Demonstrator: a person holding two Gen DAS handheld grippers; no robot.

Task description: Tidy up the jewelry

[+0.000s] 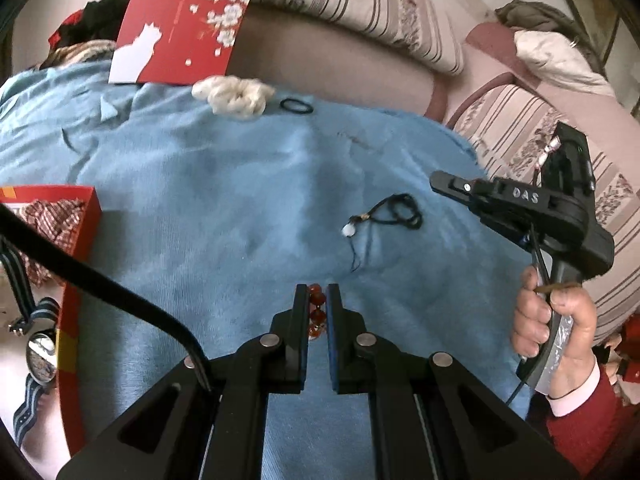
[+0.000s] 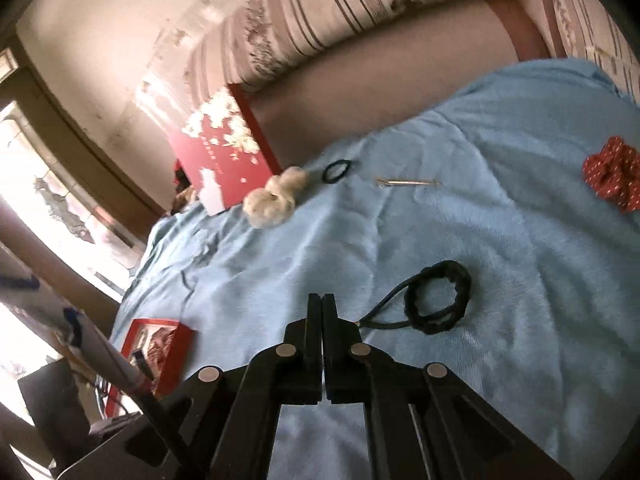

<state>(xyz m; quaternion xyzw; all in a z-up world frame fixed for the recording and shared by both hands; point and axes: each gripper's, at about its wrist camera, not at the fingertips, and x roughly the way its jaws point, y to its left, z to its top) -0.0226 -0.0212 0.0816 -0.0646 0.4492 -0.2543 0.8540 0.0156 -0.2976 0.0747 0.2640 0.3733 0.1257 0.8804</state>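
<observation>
my left gripper (image 1: 317, 294) has its jaws nearly closed on a string of round red-orange beads (image 1: 316, 314), pinched between the pads just above the light blue fleece blanket (image 1: 224, 184). i judge the step in hand to be carrying this bead bracelet to the open red cardboard box (image 1: 78, 240), which sits to the left at the blanket's edge; the next move calls for a steady swing left and a release over the box opening. my right gripper (image 2: 322, 300) shows its jaws pressed together with nothing visibly between them. just beside its tips lies a black cord necklace (image 2: 436, 298). farther out rest a fluffy cream scrunchie (image 2: 276, 196), a thin black elastic hair band (image 2: 337, 171), a slim metal hair clip (image 2: 404, 182) and a red dotted fabric scrunchie (image 2: 614, 172).
</observation>
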